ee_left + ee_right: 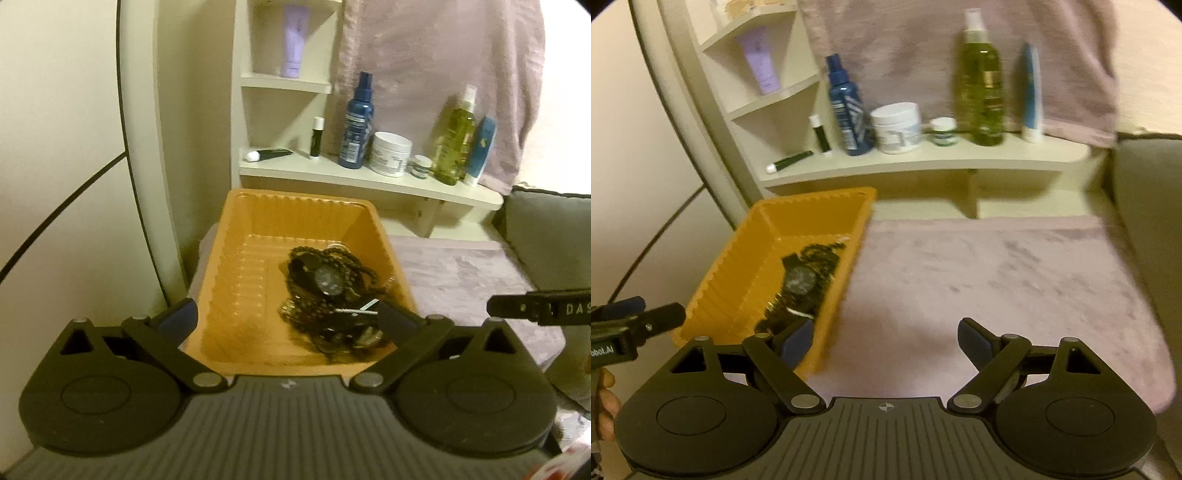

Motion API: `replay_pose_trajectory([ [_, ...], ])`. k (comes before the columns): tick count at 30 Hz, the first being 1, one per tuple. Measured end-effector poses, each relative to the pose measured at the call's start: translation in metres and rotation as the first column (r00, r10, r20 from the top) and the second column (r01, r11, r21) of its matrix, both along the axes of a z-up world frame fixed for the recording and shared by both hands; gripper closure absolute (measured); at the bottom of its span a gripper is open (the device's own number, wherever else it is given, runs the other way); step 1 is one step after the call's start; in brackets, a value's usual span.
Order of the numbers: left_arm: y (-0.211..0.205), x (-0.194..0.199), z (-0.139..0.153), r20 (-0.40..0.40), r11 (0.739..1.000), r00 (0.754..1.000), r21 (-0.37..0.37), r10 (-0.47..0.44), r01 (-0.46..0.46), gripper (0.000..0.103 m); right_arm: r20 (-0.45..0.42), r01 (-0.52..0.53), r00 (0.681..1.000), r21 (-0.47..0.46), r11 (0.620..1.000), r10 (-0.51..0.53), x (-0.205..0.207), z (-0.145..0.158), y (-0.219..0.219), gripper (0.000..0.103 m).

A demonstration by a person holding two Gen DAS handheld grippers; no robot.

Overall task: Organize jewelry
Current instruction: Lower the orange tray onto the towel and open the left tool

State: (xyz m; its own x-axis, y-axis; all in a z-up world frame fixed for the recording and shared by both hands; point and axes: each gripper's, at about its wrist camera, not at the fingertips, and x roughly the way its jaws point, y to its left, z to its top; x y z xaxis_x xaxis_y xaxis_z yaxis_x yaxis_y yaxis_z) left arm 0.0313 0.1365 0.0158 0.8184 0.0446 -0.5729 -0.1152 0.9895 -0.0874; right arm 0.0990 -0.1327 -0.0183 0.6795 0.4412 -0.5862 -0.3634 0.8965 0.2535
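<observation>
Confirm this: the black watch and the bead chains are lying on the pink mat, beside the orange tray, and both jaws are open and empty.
Not quite. The black watch and bead chains lie inside the orange tray, not on the pink mat; the left wrist view shows it. Both jaws are open and empty, as stated.

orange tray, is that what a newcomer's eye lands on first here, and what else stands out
Yes: the orange tray sits at the left edge of the pink fuzzy mat, holding a dark tangle of jewelry with a black watch on top. Behind it, a white shelf carries bottles and jars. Both the left gripper and the right gripper are open and empty.
</observation>
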Motion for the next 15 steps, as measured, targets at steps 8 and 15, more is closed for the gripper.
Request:
replay_pose_trajectory([
  [8, -0.027, -0.015, 0.003, -0.055, 0.998, 0.998, -0.054, -0.022, 0.019, 0.0, -0.023, 0.039, 0.999, -0.033, 0.999, -0.04, -0.03, 0.004, -0.031, 0.018],
  [15, -0.056, -0.027, 0.006, -0.084, 0.998, 0.995, -0.056, -0.046, 0.041, 0.0, -0.027, 0.04, 0.999, -0.042, 0.998, -0.041, -0.05, 0.004, -0.047, 0.018],
])
